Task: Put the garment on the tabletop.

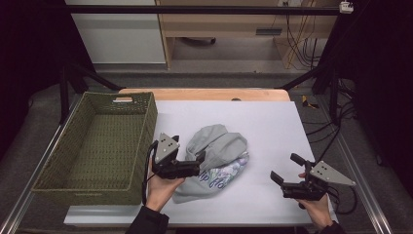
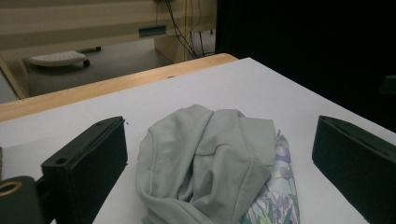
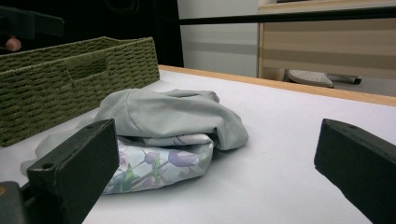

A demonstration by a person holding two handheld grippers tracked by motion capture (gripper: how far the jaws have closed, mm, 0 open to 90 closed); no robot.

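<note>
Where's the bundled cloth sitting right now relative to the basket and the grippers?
In the high view the bundled cloth lies mid-table, just right of the green woven basket, with the open left gripper at its near-left edge and the right gripper off to its right.

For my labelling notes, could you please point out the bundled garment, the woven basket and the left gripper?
bundled garment [image 1: 216, 146], high view, on its grey upper fold.
woven basket [image 1: 145, 127], high view, on its right wall.
left gripper [image 1: 200, 161], high view, between its open jaws at the garment's left edge.

Lab recording bay, black frame rails [image 1: 195, 9], dangling cables [image 1: 297, 39], white-covered table [image 1: 272, 122]
</note>
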